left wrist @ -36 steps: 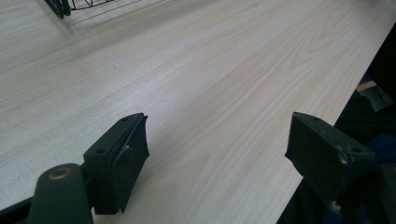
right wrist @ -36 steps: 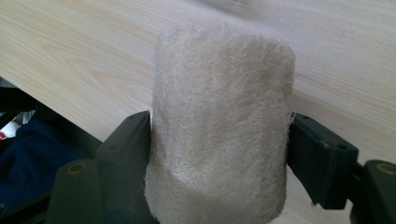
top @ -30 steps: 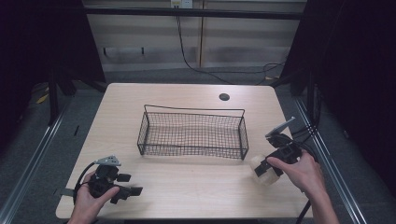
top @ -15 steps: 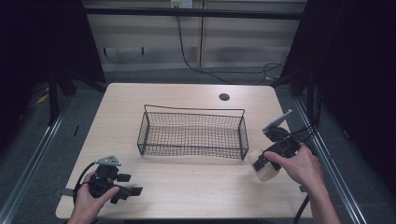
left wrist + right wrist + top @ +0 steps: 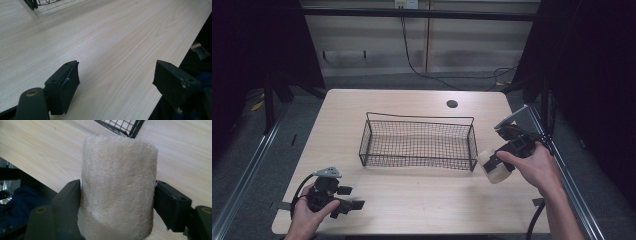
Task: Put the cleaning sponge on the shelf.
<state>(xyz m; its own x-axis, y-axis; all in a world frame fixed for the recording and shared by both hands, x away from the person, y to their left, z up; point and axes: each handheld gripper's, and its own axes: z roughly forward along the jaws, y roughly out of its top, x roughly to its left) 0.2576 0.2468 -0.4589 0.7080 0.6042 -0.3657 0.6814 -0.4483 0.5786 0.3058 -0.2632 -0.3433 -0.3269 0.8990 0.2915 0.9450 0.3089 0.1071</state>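
Fibrous beige roll [image 5: 117, 187] clamped in right gripper [image 5: 117, 195].

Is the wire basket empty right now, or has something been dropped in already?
Empty. In the high view the wire basket shows only bare mesh inside; the fuzzy beige roll is outside it, clamped in the right gripper near its right end.

Fibre roll [image 5: 492, 167] just right of wire basket [image 5: 418, 141]
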